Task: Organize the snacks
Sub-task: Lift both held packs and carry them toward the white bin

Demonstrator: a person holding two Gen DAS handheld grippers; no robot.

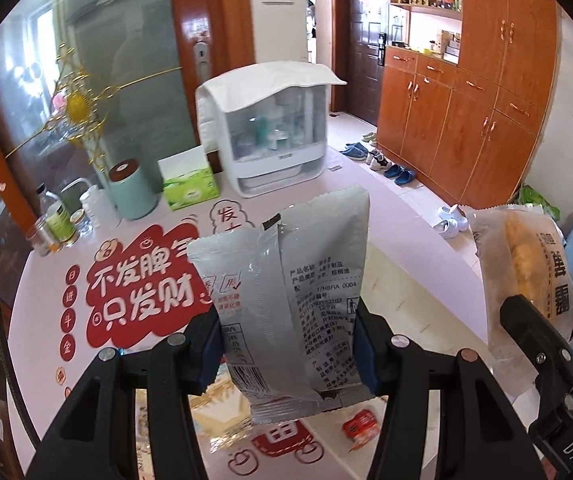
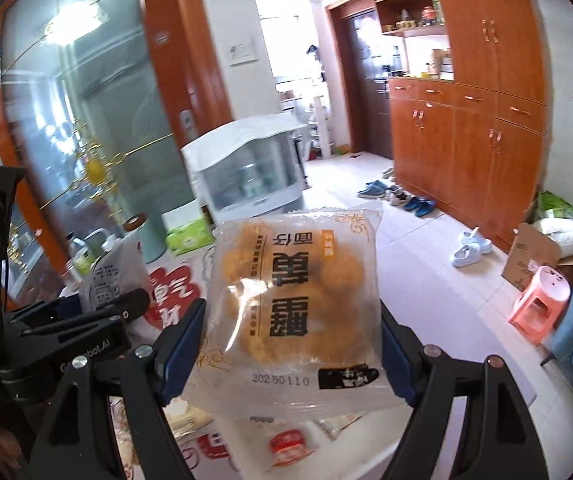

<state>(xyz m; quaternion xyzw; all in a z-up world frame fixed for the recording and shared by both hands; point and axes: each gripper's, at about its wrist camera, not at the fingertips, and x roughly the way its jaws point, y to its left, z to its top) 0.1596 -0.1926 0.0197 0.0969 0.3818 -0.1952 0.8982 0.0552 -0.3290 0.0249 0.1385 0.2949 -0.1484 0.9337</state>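
My left gripper is shut on a silver snack packet, held upright above the table with its printed back toward the camera. My right gripper is shut on a clear packet with a golden pastry inside, its black lettering upside down. That pastry packet also shows at the right edge of the left wrist view, and the silver packet at the left of the right wrist view. A small red snack packet lies on the table below both grippers.
The table has a pink mat with red lettering. At its far side stand a white cabinet box, a green tissue box, a mint canister and several bottles. More wrappers lie under the grippers. Shoes sit on the floor.
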